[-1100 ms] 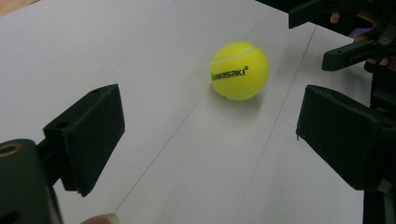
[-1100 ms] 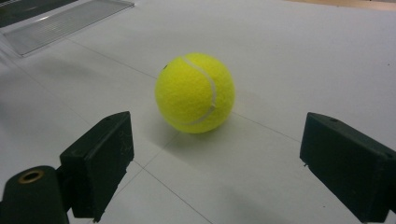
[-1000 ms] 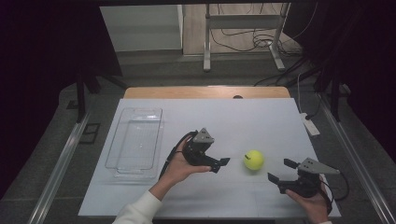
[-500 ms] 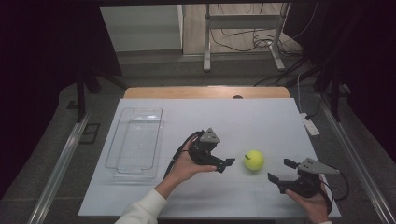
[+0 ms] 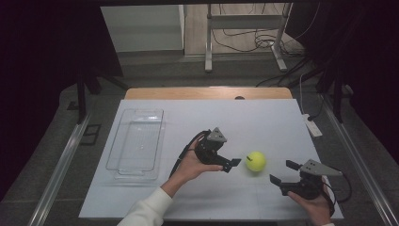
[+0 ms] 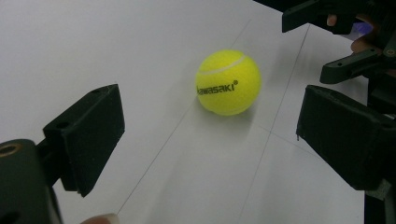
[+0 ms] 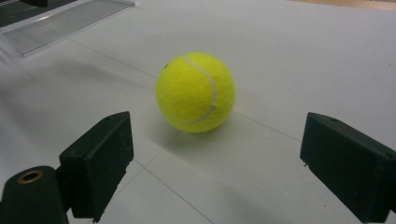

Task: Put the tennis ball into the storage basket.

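A yellow tennis ball (image 5: pixel 256 161) (image 6: pixel 228 82) (image 7: pixel 195 92) marked "kawasaki" rests on the white table top. My left gripper (image 5: pixel 233 165) (image 6: pixel 215 112) is open just left of the ball, with its jaws pointing at it and the ball lying a little beyond the tips. My right gripper (image 5: pixel 282 172) (image 7: pixel 217 149) is also open. It sits to the right of the ball and nearer the front edge, with the ball ahead of its jaws and apart from them. In the left gripper view the right gripper (image 6: pixel 322 44) shows beyond the ball.
A clear plastic tray (image 5: pixel 111 155) (image 7: pixel 65 21) lies empty at the left of the white sheet (image 5: pixel 263 122). A small white device (image 5: pixel 313 127) sits at the right edge. Bare white surface lies behind the ball and along the front.
My left gripper has slid a little to the right, closer to the ball. The ball and the right gripper have stayed where they were.
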### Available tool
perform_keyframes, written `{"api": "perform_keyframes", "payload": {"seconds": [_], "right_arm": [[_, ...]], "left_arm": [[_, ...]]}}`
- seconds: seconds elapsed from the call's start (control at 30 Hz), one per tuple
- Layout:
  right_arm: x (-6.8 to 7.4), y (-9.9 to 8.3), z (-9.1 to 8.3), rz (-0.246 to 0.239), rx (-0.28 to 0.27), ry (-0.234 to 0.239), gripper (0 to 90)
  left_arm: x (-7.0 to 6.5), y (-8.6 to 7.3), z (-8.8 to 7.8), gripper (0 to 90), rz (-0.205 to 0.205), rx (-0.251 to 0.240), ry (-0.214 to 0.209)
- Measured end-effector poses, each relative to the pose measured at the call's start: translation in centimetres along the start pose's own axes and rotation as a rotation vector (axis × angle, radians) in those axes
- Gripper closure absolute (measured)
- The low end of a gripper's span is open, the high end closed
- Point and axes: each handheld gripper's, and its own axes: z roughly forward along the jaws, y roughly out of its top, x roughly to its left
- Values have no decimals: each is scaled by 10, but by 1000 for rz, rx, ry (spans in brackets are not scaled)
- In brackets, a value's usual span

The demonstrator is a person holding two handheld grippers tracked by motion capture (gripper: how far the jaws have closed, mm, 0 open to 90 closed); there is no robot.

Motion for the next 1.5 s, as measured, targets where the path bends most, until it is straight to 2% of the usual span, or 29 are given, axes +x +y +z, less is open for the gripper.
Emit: {"api": "perform_keyframes", "payload": {"seconds": [0.5, 1.5], "right_arm": [[0, -1, 1, -3, 5, 3, 97], [-1, -1, 2, -6, 16, 6, 91]], "left_arm": [[1, 5, 13, 82, -6, 19, -26], [-2, 23, 42, 79, 20, 65, -59]]}}
